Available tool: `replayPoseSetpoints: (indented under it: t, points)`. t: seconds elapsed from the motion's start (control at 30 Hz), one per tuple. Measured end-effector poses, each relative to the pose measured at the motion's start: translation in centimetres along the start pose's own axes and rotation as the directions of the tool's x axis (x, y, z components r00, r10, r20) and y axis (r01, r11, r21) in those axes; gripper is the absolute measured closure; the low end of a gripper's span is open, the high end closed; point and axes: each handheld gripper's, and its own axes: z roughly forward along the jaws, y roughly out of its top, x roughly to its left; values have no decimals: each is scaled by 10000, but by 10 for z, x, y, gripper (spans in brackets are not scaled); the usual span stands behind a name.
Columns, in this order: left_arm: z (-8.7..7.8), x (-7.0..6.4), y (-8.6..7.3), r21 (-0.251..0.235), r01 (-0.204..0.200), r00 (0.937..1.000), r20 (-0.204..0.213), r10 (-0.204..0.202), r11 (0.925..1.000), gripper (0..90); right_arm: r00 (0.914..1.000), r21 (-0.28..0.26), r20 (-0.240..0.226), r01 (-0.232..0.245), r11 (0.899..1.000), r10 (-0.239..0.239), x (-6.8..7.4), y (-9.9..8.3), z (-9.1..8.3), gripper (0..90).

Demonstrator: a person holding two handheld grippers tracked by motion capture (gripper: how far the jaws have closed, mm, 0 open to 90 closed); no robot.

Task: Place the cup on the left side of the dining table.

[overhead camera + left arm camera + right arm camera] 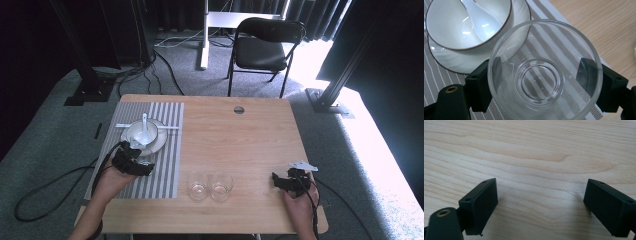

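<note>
My left gripper (pixel 540 75) is shut on a clear drinking glass (pixel 541 102), one black jaw pressed on each side of its wall, just above the grey striped placemat (pixel 554 40). In the high view the left gripper (pixel 136 160) sits on the placemat (pixel 165 150) right in front of a white bowl (pixel 142 132). The bowl (pixel 446 22) holds a white spoon (pixel 480 18) and stands on a saucer (pixel 454 62). My right gripper (pixel 541 200) is open over bare wood, with nothing between its jaws. It rests near the table's front right (pixel 279 181).
Two more clear glasses (pixel 198 186) (pixel 221 185) stand side by side on the wooden table (pixel 240 140) just right of the placemat's front corner. A round hole (pixel 239 109) is near the far edge. A black folding chair (pixel 262 42) stands beyond the table.
</note>
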Motion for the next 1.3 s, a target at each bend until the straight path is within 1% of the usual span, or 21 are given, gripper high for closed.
replayPoseSetpoints:
  t: [0.07, 0.1, 0.2, 0.27, 0.37, 0.4, 0.53, 0.6, 0.67, 0.8, 0.9, 1.03, 1.1, 1.17, 1.2, 1.23, 1.3]
  points:
    - [0, 3, -3, 22, 71, 10000, 61, -71, 10000, 187, 10000, -1, 0, -2, 10000, 2, 0, 0, 0, 115]
    - [0, 4, -5, 12, 116, 9999, 31, -116, 9999, 187, 10000, 0, -1, -8, 10000, 8, 0, 0, 0, 115]
    - [1, 6, -9, 131, 85, 9999, -118, -84, 9999, 187, 10000, 0, -1, -2, 10000, 2, 0, 0, 0, 114]
    - [2, 8, -13, 200, 117, 9999, -88, -116, 9997, 187, 10000, 0, 1, -2, 10000, 2, 0, 0, 0, 115]
    - [4, 10, -17, 257, 268, 9996, -62, -267, 9993, 187, 10000, 2, 0, -4, 10000, 4, 0, 0, 0, 114]
    - [5, 9, -18, 270, 219, 9997, -63, -218, 9994, 187, 10000, 2, 0, -4, 10000, 4, 0, 0, 0, 114]
    - [8, 10, -22, 279, 295, 9996, -24, -294, 9992, 187, 10000, 1, 0, -4, 10000, 4, 0, 0, 0, 114]
    - [10, 10, -24, 340, 325, 9994, 128, -330, 9989, 187, 10000, 0, 0, 0, 10000, 0, 0, 0, 0, 114]
    - [12, 10, -27, 260, 419, 9991, 19, -420, 9988, 187, 10000, -3, 1, 2, 10000, -2, 0, 0, 0, 115]
    - [12, 11, -31, 189, 533, 9983, 211, -537, 9984, 187, 10000, -5, 0, 7, 10000, -7, 0, 0, 0, 115]
    - [12, 11, -32, 111, 517, 9984, 237, -520, 9986, 186, 10000, -5, 1, 2, 10000, -2, 0, 0, 0, 115]
    - [12, 11, -33, 73, 381, 9989, 271, -383, 9992, 185, 10000, -3, 0, 3, 10000, -3, 0, 0, 0, 115]
    - [12, 11, -33, 26, 443, 9986, 275, -443, 9990, 185, 10000, -6, 1, 8, 10000, -8, 0, 0, 0, 114]
    - [12, 11, -35, -150, 490, 9985, 242, -487, 9987, 183, 10000, -6, 0, 7, 10000, -7, 0, 0, 0, 115]
    - [11, 11, -36, -249, 582, 9980, 280, -575, 9980, 181, 10000, -5, 1, 6, 10000, -6, 0, 0, 0, 115]
    - [10, 12, -37, -343, 669, 9970, 413, -655, 9972, 179, 10000, -6, 0, 7, 10000, -7, 0, 0, 0, 115]
    - [8, 13, -38, -429, 797, 9962, 388, -780, 9959, 161, 10000, -5, 0, 4, 10000, -4, 0, 0, 0, 115]
